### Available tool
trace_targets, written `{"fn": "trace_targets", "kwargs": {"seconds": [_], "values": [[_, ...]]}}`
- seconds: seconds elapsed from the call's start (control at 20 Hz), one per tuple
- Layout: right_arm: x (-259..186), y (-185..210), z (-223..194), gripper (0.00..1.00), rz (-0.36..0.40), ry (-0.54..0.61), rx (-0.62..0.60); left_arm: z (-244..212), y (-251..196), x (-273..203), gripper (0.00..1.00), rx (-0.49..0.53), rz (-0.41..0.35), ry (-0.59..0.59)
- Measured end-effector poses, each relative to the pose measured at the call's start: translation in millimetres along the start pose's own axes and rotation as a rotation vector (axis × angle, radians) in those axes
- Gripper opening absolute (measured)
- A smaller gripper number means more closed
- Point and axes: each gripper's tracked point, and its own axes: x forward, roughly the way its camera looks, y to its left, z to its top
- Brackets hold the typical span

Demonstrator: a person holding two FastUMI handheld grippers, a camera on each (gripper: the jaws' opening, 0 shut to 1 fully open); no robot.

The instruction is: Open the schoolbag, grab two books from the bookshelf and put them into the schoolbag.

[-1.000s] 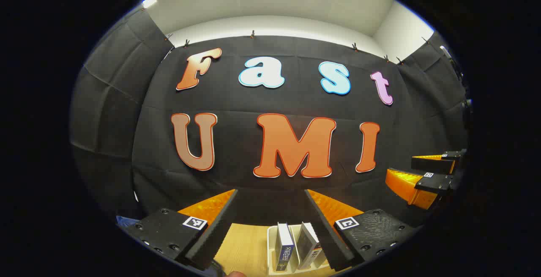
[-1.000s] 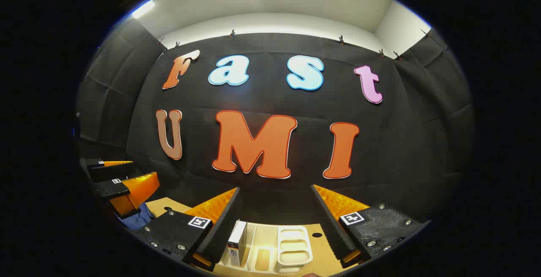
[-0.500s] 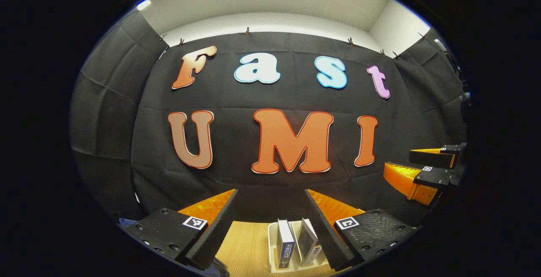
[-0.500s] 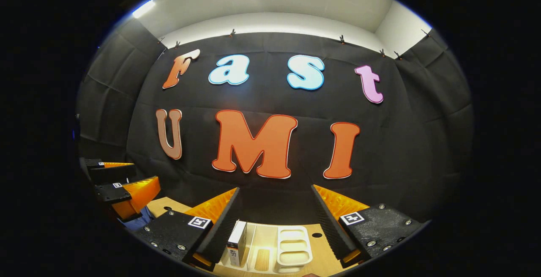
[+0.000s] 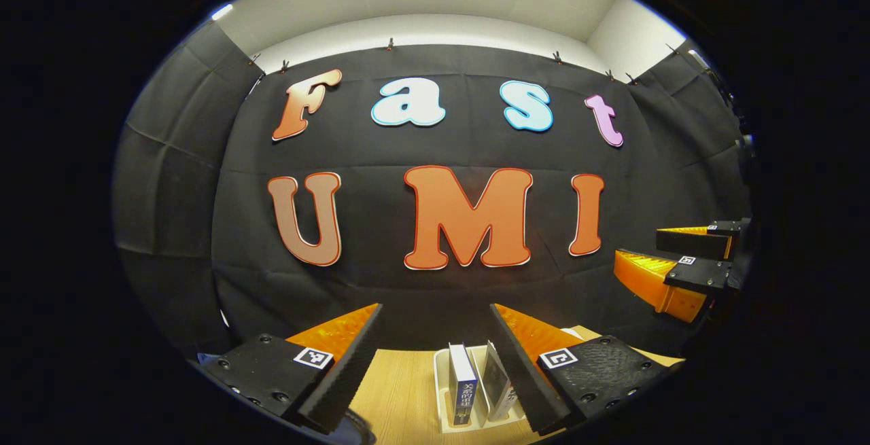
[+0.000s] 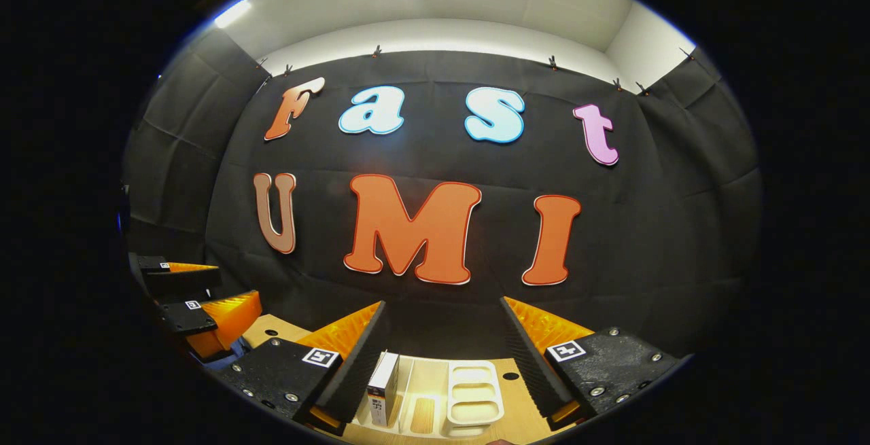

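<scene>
- Schoolbag: a scrap of blue fabric (image 5: 206, 358) shows at the far left edge of the left gripper view, low beside that gripper's left finger; it could be the bag, but too little is visible to say, or to say whether it is open.
- Left gripper (image 5: 435, 309): held level above the counter (image 5: 401, 390), aimed at the booth wall. Fingers wide apart, nothing between them.
- Books: a blue-spined book (image 5: 463, 385) stands upright in the white bookshelf (image 5: 440, 385), just right of centre between the left gripper's fingers. A second book (image 5: 494, 382) leans beside it on the right, partly hidden behind the right finger.
- Right gripper (image 6: 443, 309): also level, fingers wide apart, empty. Seen from the left gripper view it hangs well off to the right (image 5: 669, 261).
- Under the right gripper: a book with a pale cover (image 6: 384, 378) stands in the bookshelf close to the left finger; further right, a white divided tray (image 6: 474, 393) sits on the counter.
- Judged step: start of the task, both grippers poised, bag not yet handled.
- Doing it well: tip a gripper downward first so the bag is properly seen, find the zipper pull or flap, pinch it squarely. The spare gripper probably should steady the bag fabric, since soft cloth will drag along.
- Books afterwards: take the upright one by its spine, lifting straight up to avoid toppling the leaning one.
</scene>
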Motion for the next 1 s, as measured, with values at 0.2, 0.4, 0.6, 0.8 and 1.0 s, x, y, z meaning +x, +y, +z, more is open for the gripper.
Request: {"fn": "trace_targets", "kwargs": {"seconds": [0.2, 0.4, 0.6, 0.8, 1.0], "values": [[-2, 2, 0, 0.95, 0.004, 0.001, 0.0, -2, 2, -2, 0.95, 0.022, -0.001, 0.011], [-1, 5, -5, 0.95, 0.012, 0.012, 0.002, -4, 4, -3, 0.95, 0.02, 0.01, 0.016], [0, 7, -7, 0.95, 0.02, 0.017, 0.001, -8, 6, -4, 0.95, 0.019, 0.017, 0.033], [4, 7, -9, 0.95, 0.022, 0.022, 0.008, -8, 10, -4, 0.94, 0.016, 0.032, 0.034], [6, 9, -10, 0.95, 0.028, 0.024, 0.008, -8, 14, -4, 0.95, 0.013, 0.051, 0.031]]}}
